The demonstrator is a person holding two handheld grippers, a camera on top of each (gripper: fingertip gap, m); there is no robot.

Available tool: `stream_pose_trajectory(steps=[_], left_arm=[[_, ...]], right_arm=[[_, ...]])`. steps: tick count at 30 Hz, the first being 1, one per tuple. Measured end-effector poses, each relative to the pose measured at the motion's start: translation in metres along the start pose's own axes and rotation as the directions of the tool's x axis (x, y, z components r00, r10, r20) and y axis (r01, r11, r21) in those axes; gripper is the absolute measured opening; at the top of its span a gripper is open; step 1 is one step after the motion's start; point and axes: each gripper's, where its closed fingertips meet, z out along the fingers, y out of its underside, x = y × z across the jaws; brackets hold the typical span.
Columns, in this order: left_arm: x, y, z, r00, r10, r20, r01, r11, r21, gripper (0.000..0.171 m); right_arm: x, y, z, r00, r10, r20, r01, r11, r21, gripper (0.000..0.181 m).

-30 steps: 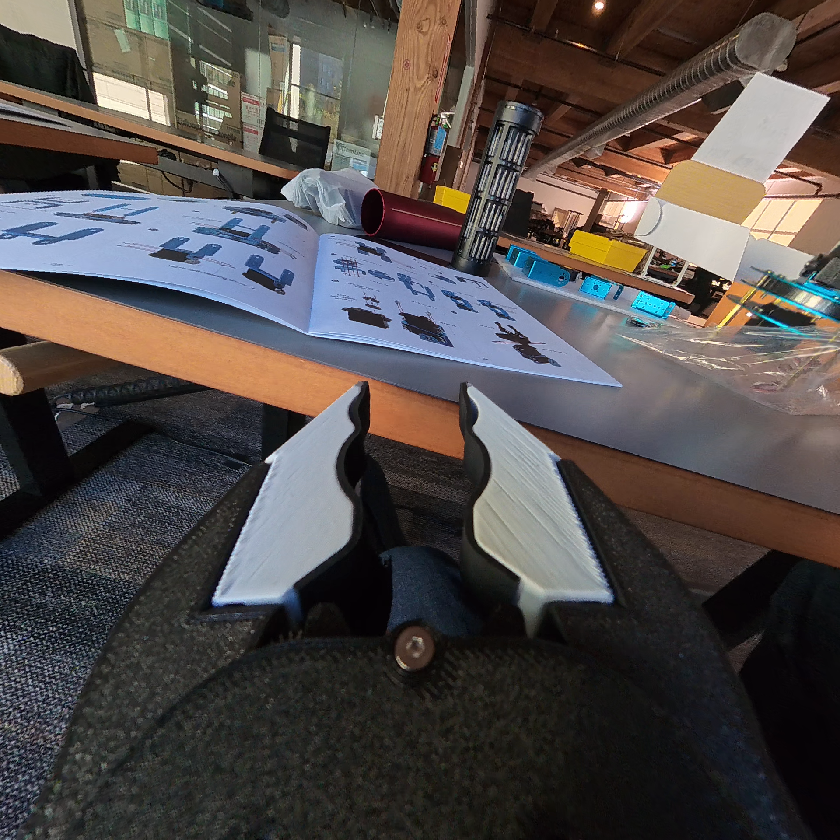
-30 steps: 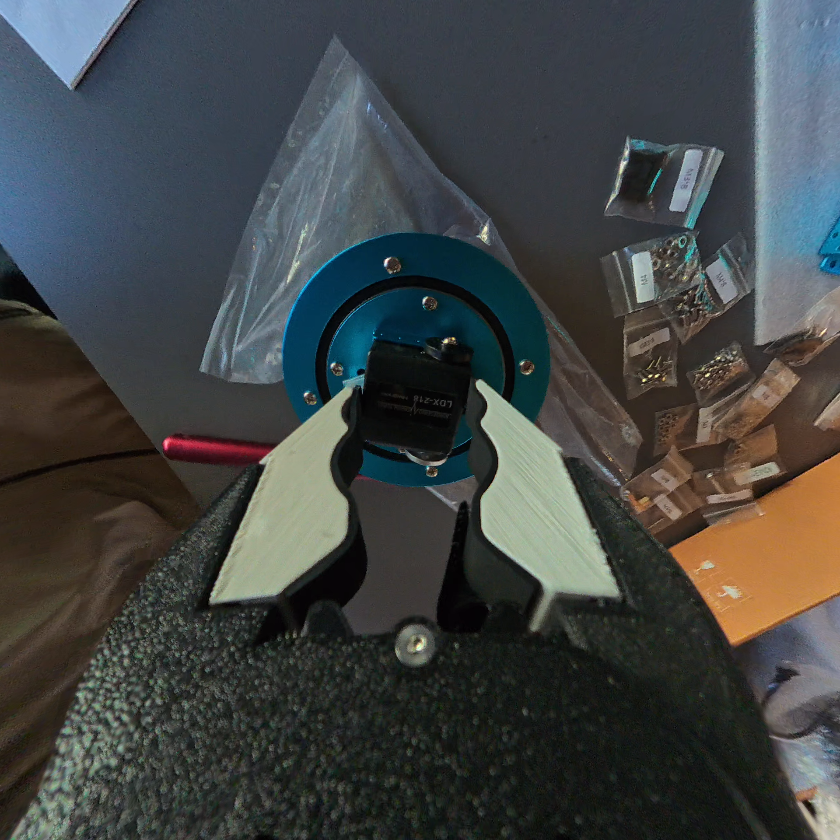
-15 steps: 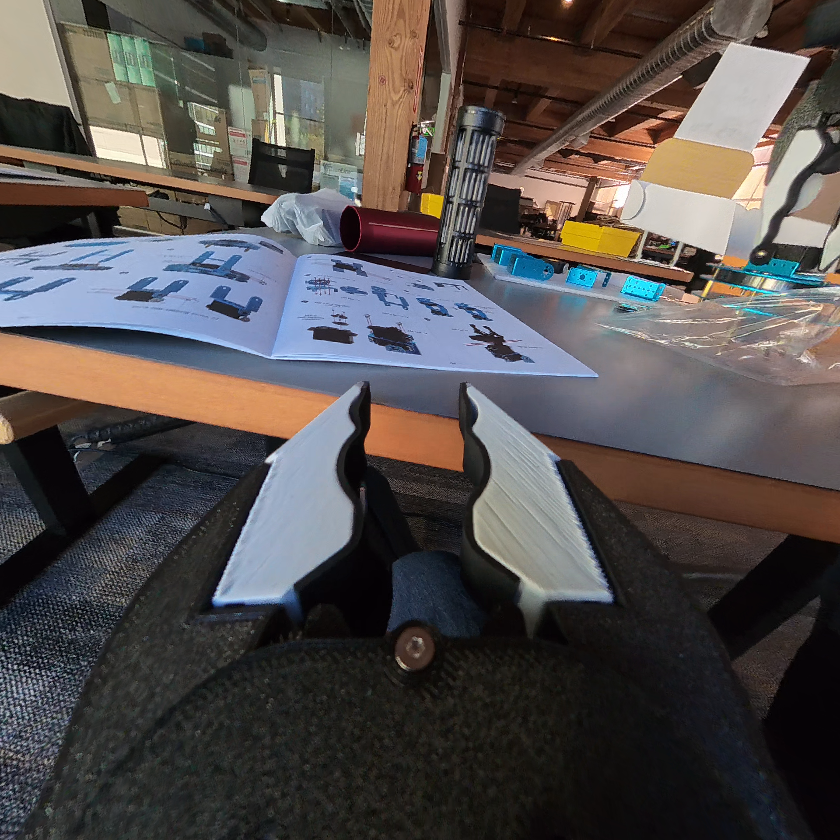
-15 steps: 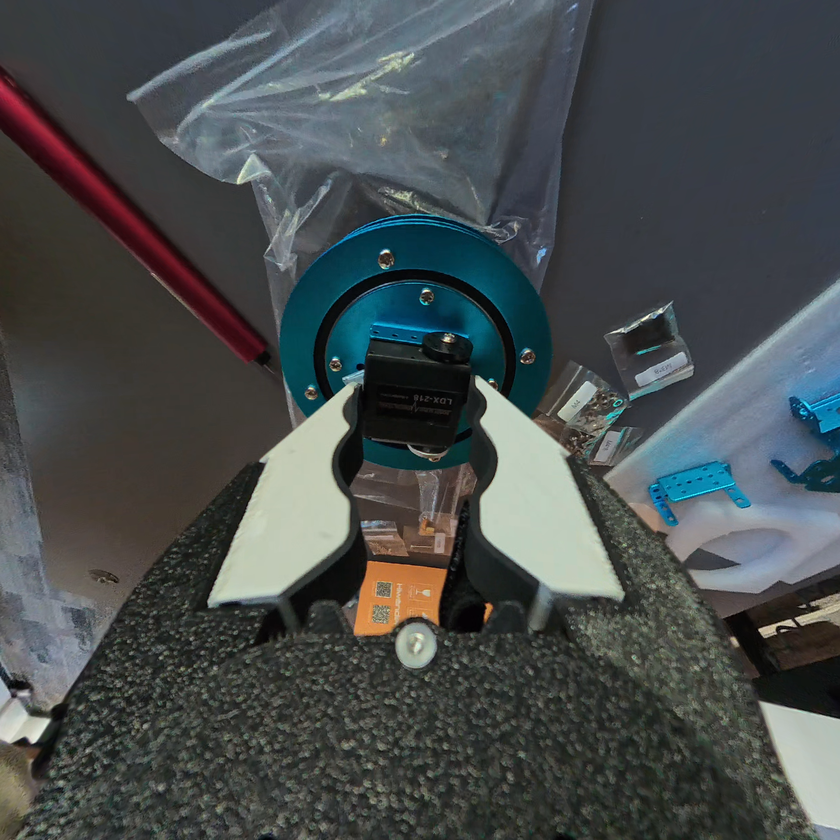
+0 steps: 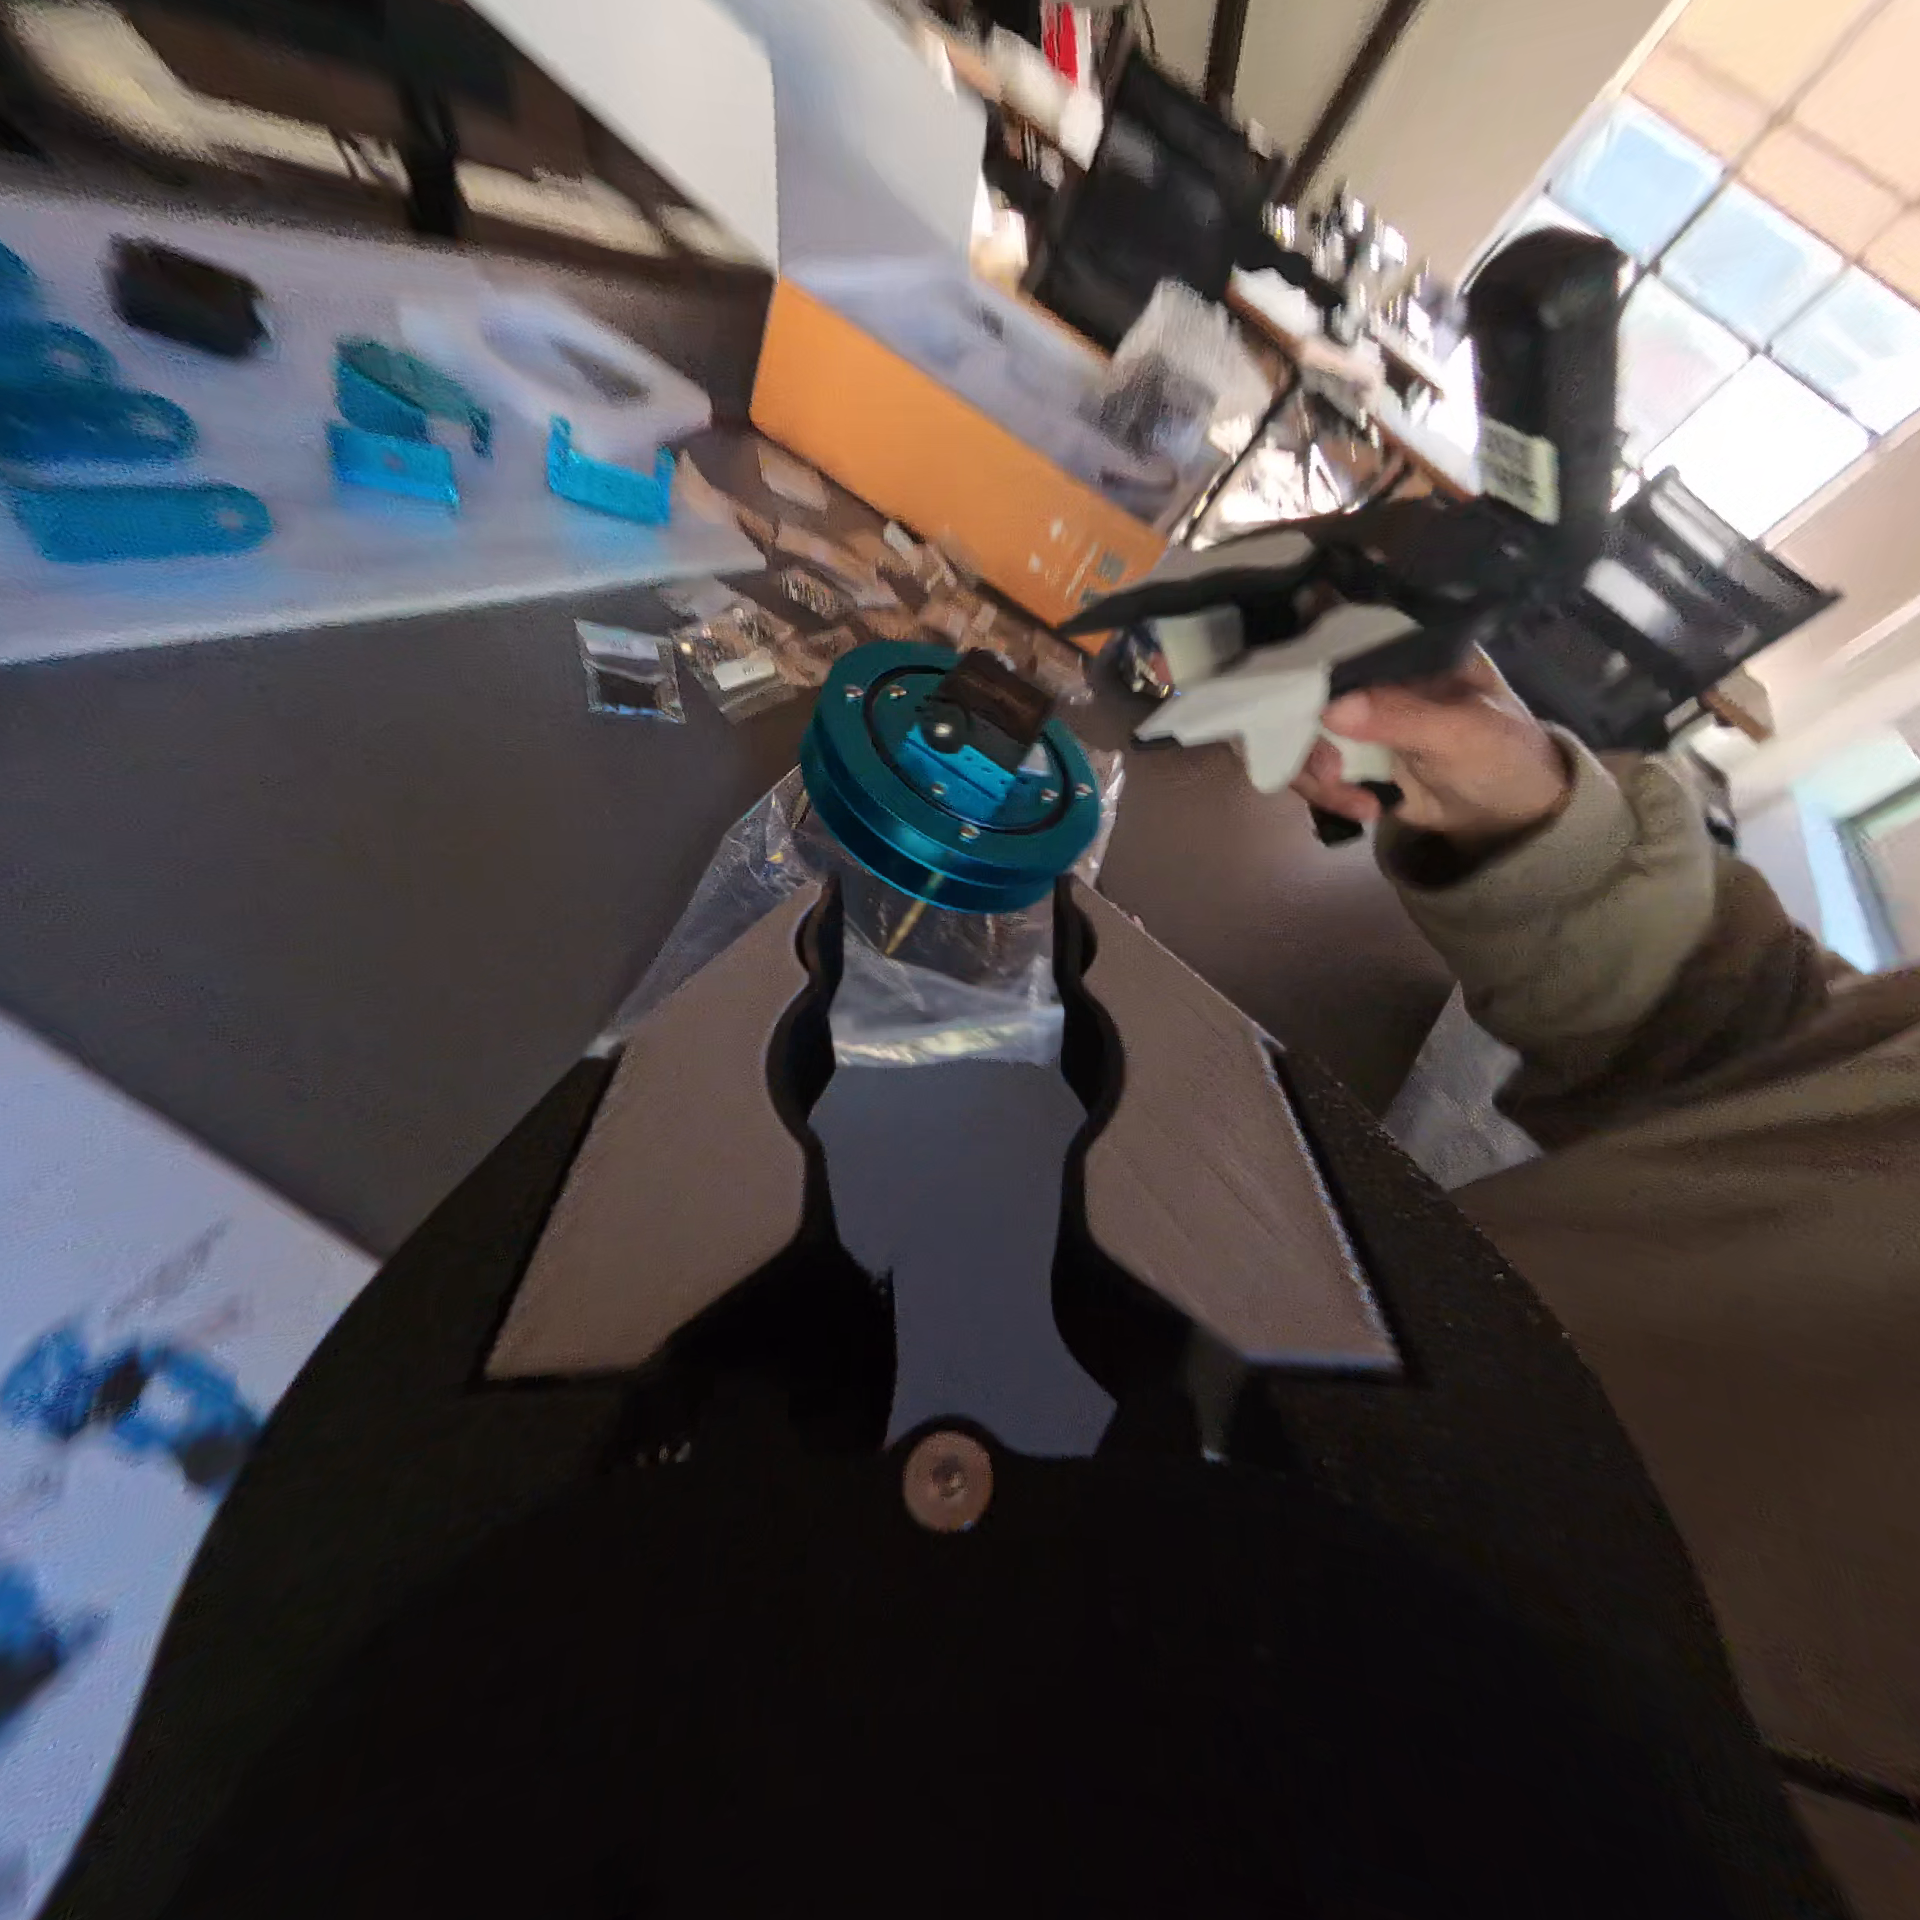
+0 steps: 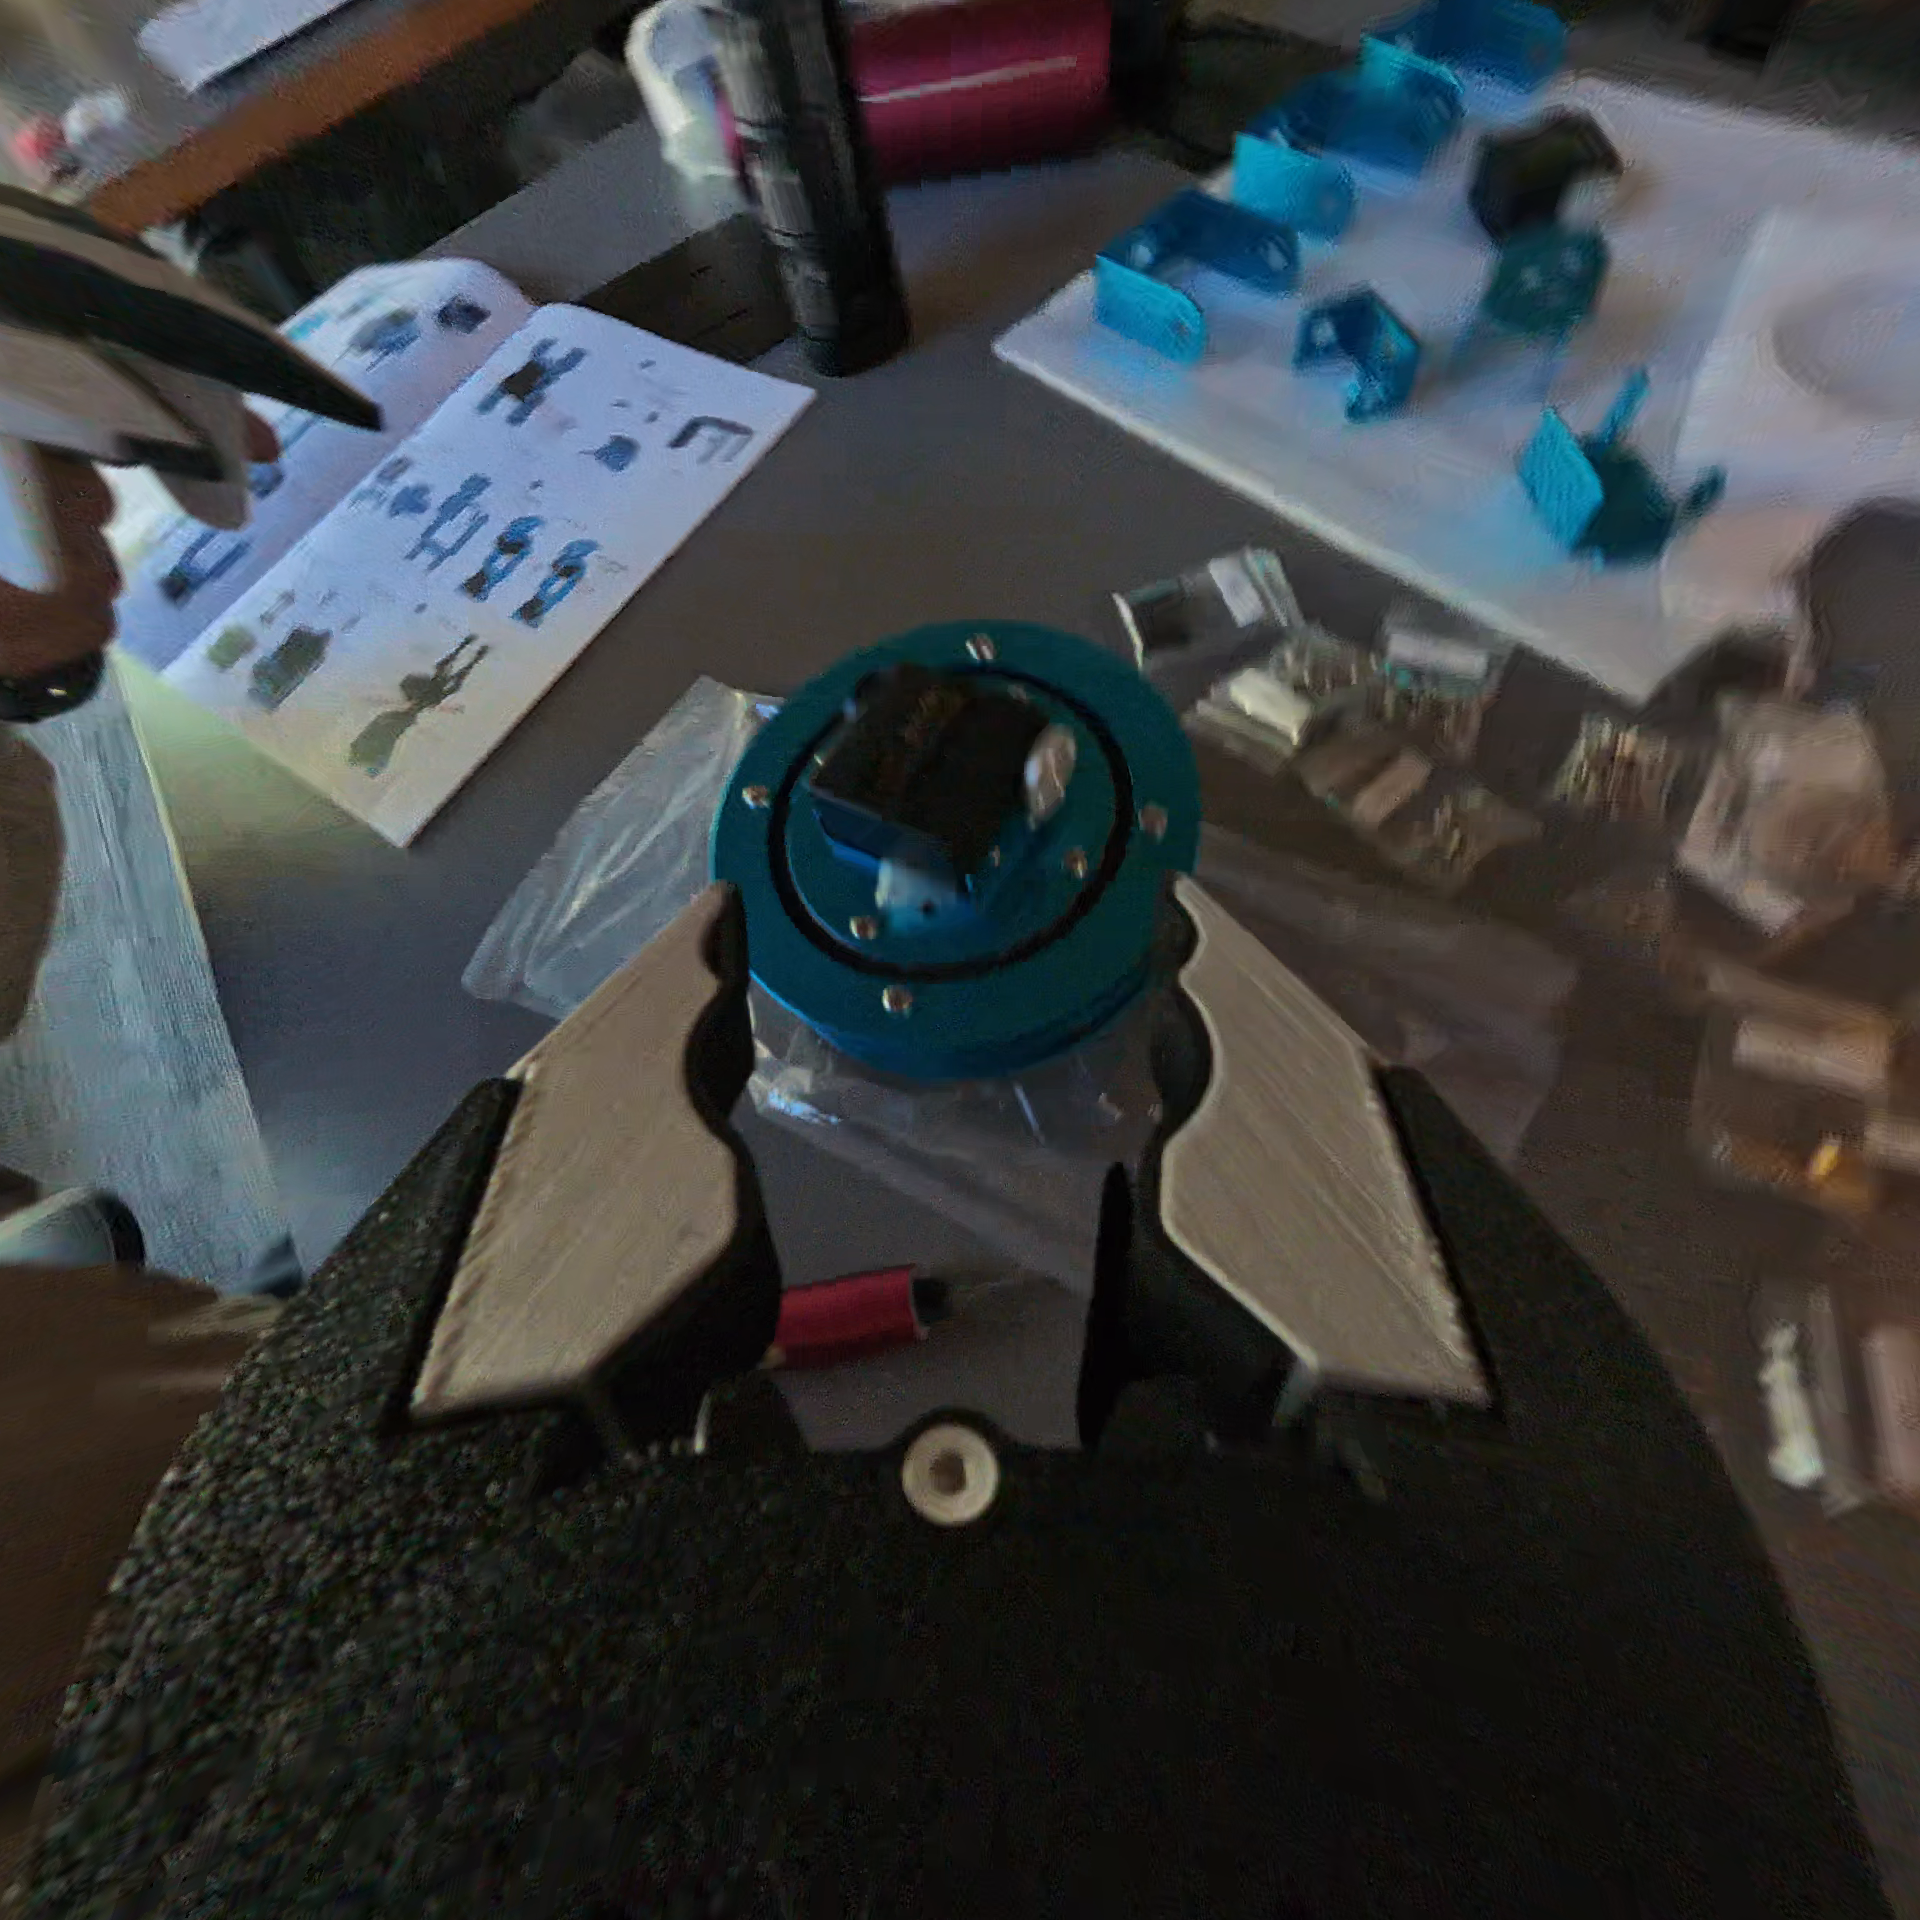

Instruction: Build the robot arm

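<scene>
A blue metal disc with a black servo mounted on top sits on a clear plastic bag on the grey table. My right gripper is open wide, its fingertips just short of the disc and on either side of it, holding nothing. In the left wrist view, the right gripper hovers beside the servo, held by a hand. My left gripper is open and empty, pointing at the disc from the near side. It also shows at the upper left of the right wrist view.
An open booklet lies left of the disc. A white foam tray with blue brackets is at the back right. Several small bags of screws lie to the right. A red-handled tool lies near me. An orange box stands behind.
My right gripper has opened, let go of the servo and drawn back. My left gripper has risen from below the table edge and now points at the disc.
</scene>
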Motion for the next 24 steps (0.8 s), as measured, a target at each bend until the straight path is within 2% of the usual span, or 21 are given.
stream_pose_trajectory(steps=[2, 5, 7, 8, 11, 15, 19, 21, 24], left_arm=[[-0.030, -0.003, 0.052, 0.990, -0.118, -0.074, 0.107, 0.985, -0.136, 0.041], [-0.060, 0.009, 0.107, 0.931, -0.336, -0.145, 0.286, 0.915, -0.284, 0.058], [-0.054, 0.016, 0.125, 0.864, -0.447, -0.231, 0.358, 0.868, -0.343, 0.059], [-0.047, 0.021, 0.130, 0.840, -0.473, -0.268, 0.362, 0.854, -0.373, 0.059], [-0.029, 0.032, 0.142, 0.802, -0.501, -0.325, 0.349, 0.835, -0.426, 0.059], [-0.024, 0.034, 0.148, 0.808, -0.497, -0.318, 0.345, 0.835, -0.429, 0.042], [-0.013, 0.029, 0.134, 0.789, -0.515, -0.335, 0.369, 0.833, -0.412, 0.036], [-0.006, 0.021, 0.125, 0.797, -0.502, -0.335, 0.378, 0.848, -0.371, 0.036], [-0.001, 0.014, 0.113, 0.796, -0.526, -0.299, 0.439, 0.842, -0.315, 0.037]], right_arm=[[0.002, 0.022, 0.007, 0.992, 0.117, -0.036, -0.116, 0.992, 0.050, 0.083], [-0.005, 0.033, 0.013, 0.977, 0.208, -0.051, -0.201, 0.973, 0.116, 0.086], [-0.007, 0.039, 0.020, 0.982, 0.170, -0.079, -0.159, 0.979, 0.129, 0.093], [-0.007, 0.041, 0.024, 0.987, 0.106, -0.117, -0.091, 0.988, 0.126, 0.096], [0.006, 0.048, 0.034, 0.959, -0.054, -0.277, 0.066, 0.997, 0.031, 0.102], [0.010, 0.045, 0.041, 0.948, -0.150, -0.281, 0.142, 0.989, -0.049, 0.103], [0.011, 0.046, 0.033, 0.965, -0.216, -0.150, 0.196, 0.971, -0.136, 0.101], [0.010, 0.034, 0.029, 0.965, -0.255, -0.058, 0.245, 0.959, -0.145, 0.100], [0.011, 0.015, 0.027, 0.926, -0.363, 0.104, 0.377, 0.906, -0.194, 0.100]])
